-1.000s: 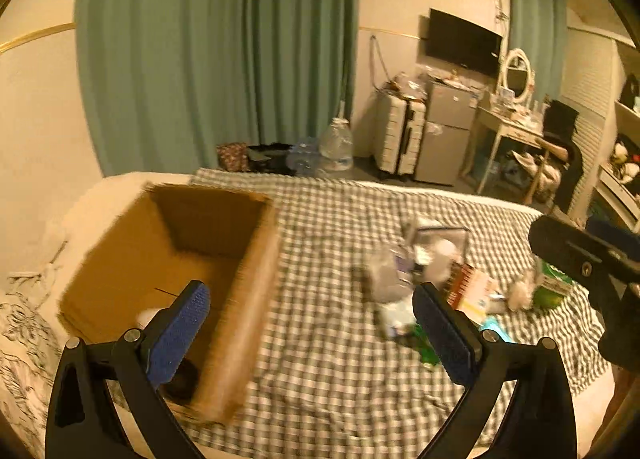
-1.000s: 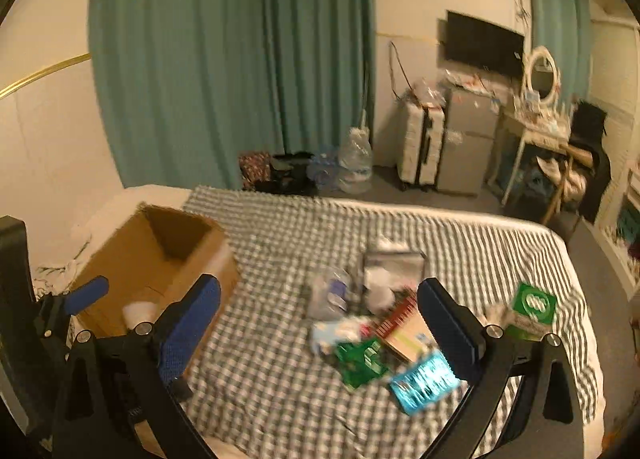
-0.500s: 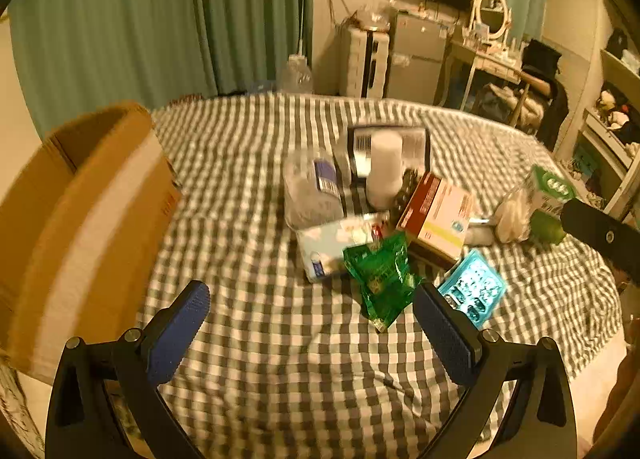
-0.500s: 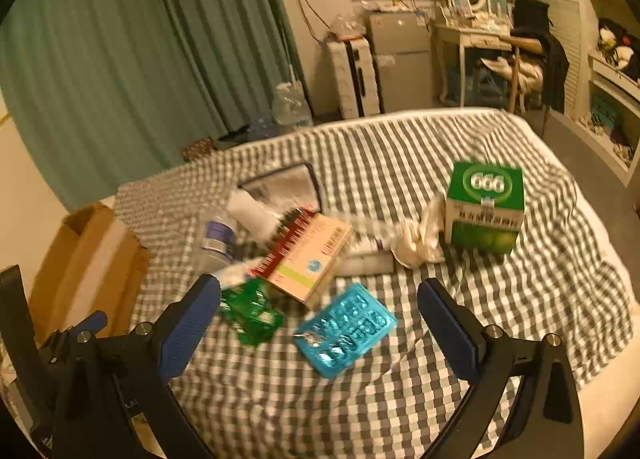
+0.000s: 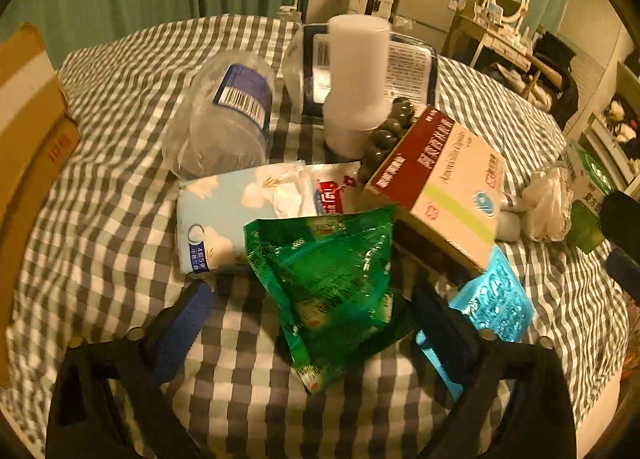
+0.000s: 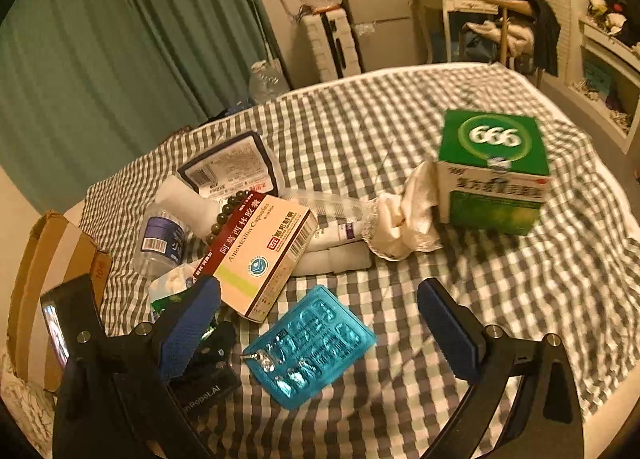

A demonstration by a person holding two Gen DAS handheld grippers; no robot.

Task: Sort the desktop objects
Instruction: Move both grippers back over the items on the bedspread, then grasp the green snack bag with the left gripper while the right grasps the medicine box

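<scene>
A green foil pouch (image 5: 332,283) lies on the checked cloth (image 5: 120,259), between the fingers of my left gripper (image 5: 312,293). Its jaws are closing, and the pads stand apart from the pouch. Behind the pouch sit a tissue pack (image 5: 240,211), a red and cream capsule box (image 5: 440,187) and a crushed water bottle (image 5: 224,115). My right gripper (image 6: 316,297) is open above a blue blister pack (image 6: 312,343) and holds nothing. A green box marked 666 (image 6: 492,167) stands to the right, with a white cloth (image 6: 404,219) beside it.
A cardboard box (image 5: 24,131) stands at the left edge of the bed. A white bottle (image 5: 356,75), dark beads (image 5: 388,131) and a dark-edged packet (image 5: 408,63) lie at the back of the pile. Beyond the bed are curtains and furniture.
Both grippers have dropped toward the pile, so the objects look much larger. The cardboard box has slid to the left edge. The green pouch now lies between the left fingers, which have narrowed slightly.
</scene>
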